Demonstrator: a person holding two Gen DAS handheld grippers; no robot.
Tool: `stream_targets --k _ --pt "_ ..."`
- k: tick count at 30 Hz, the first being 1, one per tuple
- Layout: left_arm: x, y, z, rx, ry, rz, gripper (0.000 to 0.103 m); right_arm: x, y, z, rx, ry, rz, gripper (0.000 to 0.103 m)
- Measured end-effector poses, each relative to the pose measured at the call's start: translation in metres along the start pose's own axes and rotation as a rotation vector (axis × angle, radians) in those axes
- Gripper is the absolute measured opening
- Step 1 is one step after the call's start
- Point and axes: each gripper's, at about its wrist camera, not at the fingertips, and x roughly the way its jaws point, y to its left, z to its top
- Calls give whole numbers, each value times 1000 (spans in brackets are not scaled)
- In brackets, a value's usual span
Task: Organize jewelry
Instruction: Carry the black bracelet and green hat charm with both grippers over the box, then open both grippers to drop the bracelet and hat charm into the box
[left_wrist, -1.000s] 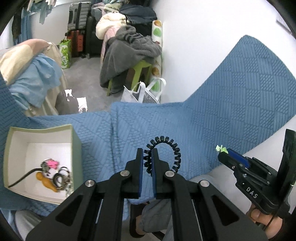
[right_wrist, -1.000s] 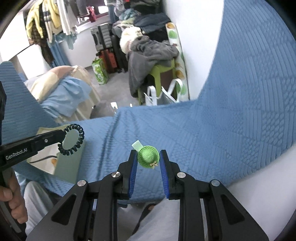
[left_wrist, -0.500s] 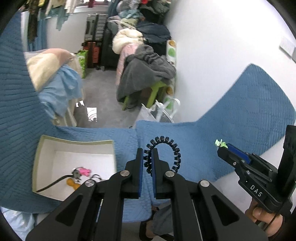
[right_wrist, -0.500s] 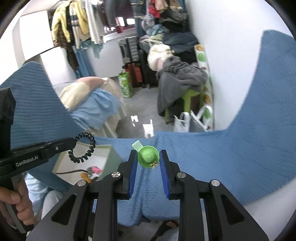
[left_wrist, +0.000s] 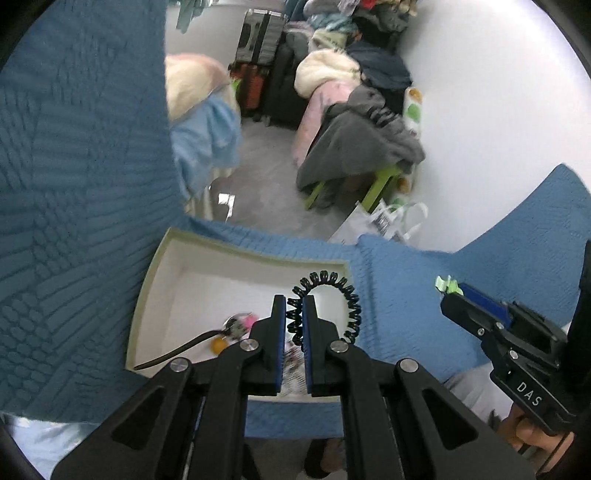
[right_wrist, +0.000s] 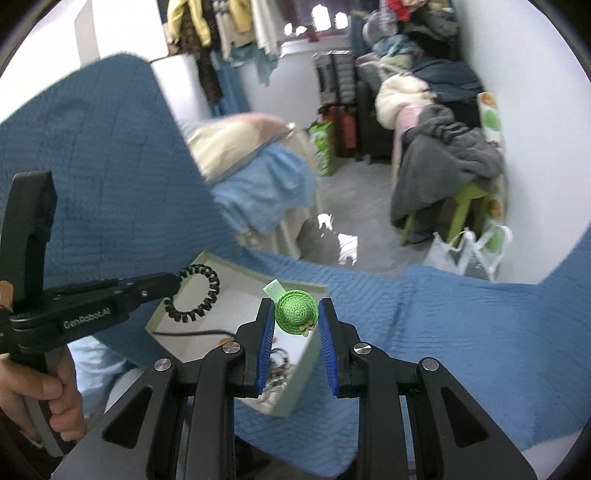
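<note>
Meanwhile the blue quilted cover (left_wrist: 85, 206) filled far more of the left side of both views than a second before, and the cluttered room beyond had slid toward the right. Lying on that cover, the pale green box (left_wrist: 147, 280) had shifted from the far left of the left wrist view to directly under the left claw (left_wrist: 294, 301), which was clamped on the black spiral hair tie (left_wrist: 347, 295) held above the box's white interior. Within the box lay a small heap of trinkets (left_wrist: 240, 325), blurred. The right claw (right_wrist: 296, 312) gripped the small green hat clip (right_wrist: 296, 313) over the box's near corner, closer to it than earlier.
</note>
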Motion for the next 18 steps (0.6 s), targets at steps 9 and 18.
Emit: stream_targets --k 9,18 --pt "56 36 -32 -9 146 33 8 81 22 -36 -4 182 52 22" --pt "56 43 -43 -32 188 38 10 96 19 -49 22 252 61 25"
